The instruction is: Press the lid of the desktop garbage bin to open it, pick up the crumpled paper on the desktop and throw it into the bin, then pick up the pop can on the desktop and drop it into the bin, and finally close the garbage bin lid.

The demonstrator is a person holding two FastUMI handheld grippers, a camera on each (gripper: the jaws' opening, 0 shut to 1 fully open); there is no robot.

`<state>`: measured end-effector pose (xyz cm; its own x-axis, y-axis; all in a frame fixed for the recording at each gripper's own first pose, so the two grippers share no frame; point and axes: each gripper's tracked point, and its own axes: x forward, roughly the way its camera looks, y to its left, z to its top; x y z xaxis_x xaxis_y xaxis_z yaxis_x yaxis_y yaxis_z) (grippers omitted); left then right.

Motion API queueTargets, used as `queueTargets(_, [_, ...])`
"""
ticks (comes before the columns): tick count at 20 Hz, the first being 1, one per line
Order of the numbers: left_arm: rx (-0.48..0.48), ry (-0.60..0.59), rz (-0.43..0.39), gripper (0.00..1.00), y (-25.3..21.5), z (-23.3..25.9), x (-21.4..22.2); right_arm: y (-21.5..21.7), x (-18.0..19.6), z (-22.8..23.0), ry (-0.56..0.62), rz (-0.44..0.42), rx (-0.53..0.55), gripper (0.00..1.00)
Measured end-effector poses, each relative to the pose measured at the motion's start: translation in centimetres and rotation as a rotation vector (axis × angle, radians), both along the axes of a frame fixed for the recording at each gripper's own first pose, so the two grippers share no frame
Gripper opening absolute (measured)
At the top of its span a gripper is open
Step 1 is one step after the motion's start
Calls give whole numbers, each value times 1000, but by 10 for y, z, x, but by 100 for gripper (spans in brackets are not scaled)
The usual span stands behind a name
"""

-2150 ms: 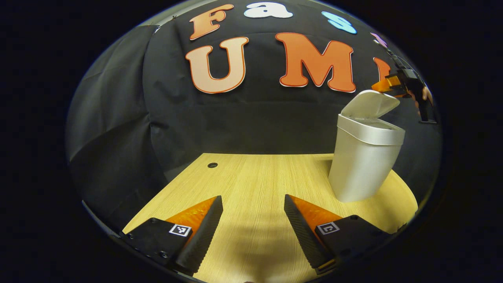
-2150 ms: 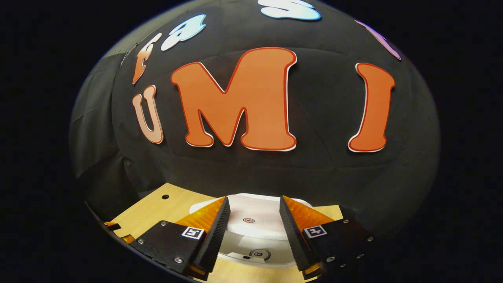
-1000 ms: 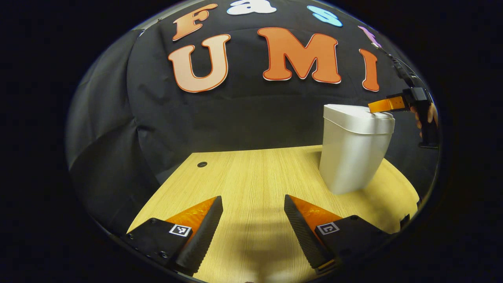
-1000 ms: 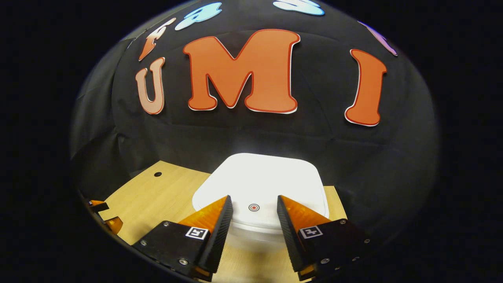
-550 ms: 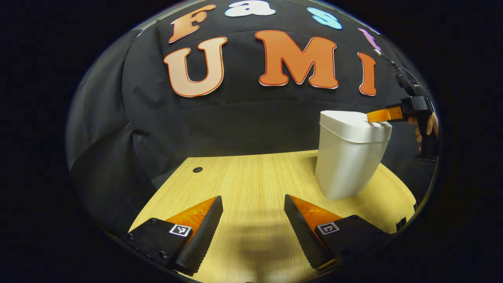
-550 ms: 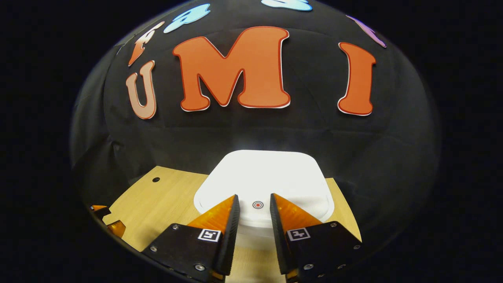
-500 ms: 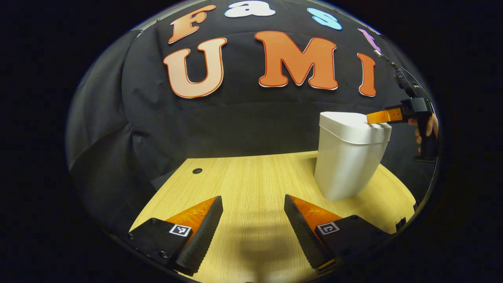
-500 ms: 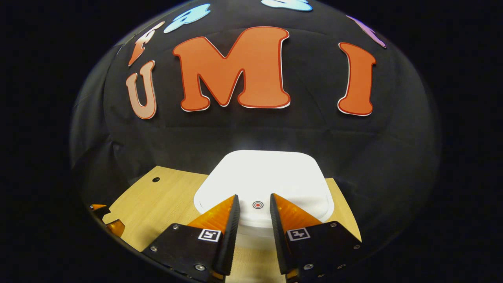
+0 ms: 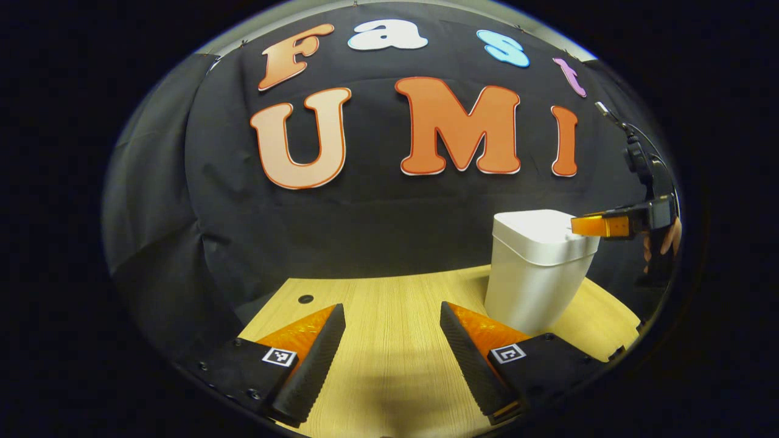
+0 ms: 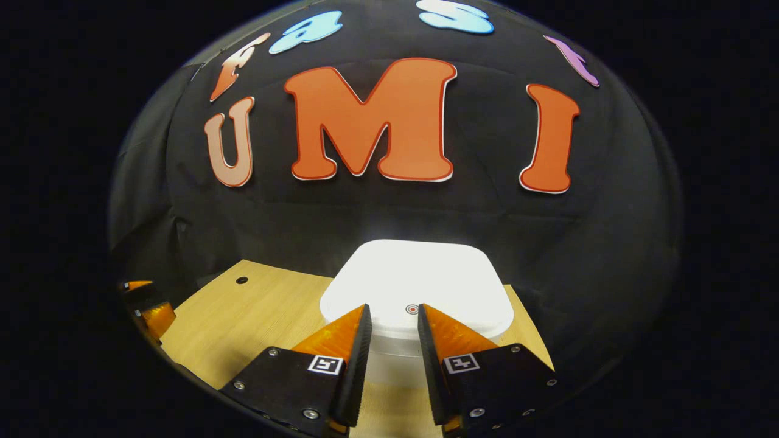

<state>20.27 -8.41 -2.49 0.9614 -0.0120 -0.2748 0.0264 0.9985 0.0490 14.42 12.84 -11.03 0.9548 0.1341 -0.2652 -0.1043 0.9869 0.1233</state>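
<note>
The bin (image 9: 532, 274) stood at the right of the left gripper view, on the far right part of the table (image 9: 389, 292), close to the black cloth wall. In the right gripper view it sat at lower centre, just beyond the tips. It was a plain white tub, smooth and slightly glossy, with rounded corners. Its body tapered to a narrower foot. The lid (image 10: 420, 274) lay flat and shut, with a small red dot (image 10: 412, 309) near its front edge.

It looked like thin hollow plastic, so probably light, stiff and slippery. With that narrow foot it would likely slide or tip under a sideways shove. The place to touch it was probably the dot, pushed straight down with the tips; a press lid of this kind usually latches or springs from there. The body was too broad and slick for a good pinch.

The right gripper (image 10: 393, 306) had its tongs drawn narrow, with a slim gap and nothing between them. At the right edge of the left gripper view it (image 9: 599, 225) hung level over the lid's near edge, held by a hand (image 9: 669, 237). Whether it touched the lid I could not tell. The left gripper (image 9: 391, 306) had its tongs wide and empty, low over the table at bottom centre.
</note>
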Motion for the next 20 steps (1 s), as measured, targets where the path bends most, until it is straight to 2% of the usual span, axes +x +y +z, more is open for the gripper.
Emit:
queueTargets(3, [-18, -58, -12, 99, 4, 28, 9, 9, -13, 4, -35, -13, 7, 48])
queueTargets(4, [-23, -78, -15, 100, 5, 37, 10, 12, -19, 4, -45, -18, 7, 46])
queueTargets(5, [-32, -101, -21, 100, 7, 47, 11, 16, -22, 5, -55, -18, 9, 51])
queueTargets(8, [-70, -150, -26, 100, 12, 72, 17, 28, -36, 10, -90, 0, 2, 53])
queueTargets(9, [-77, -166, -26, 100, 13, 80, 15, 31, -39, 13, -103, 4, -4, 61])
queueTargets(11, [-73, -194, -29, 99, 17, 91, 15, 37, -44, 20, -128, 4, -10, 69])
queueTargets(13, [-64, -217, -31, 99, 20, 100, 14, 44, -48, 22, -141, 5, -12, 74])
queueTargets(14, [-58, -226, -31, 95, 21, 104, 13, 47, -51, 23, -148, 7, -12, 70])
queueTargets(15, [-52, -237, -32, 95, 21, 106, 13, 50, -53, 24, -158, 12, -12, 76])
queueTargets(16, [-45, -247, -29, 100, 22, 109, 12, 52, -55, 26, -166, 13, -13, 76])
queueTargets(20, [-29, -284, -24, 99, 25, 117, 7, 61, -62, 28, -186, 23, -30, 80])
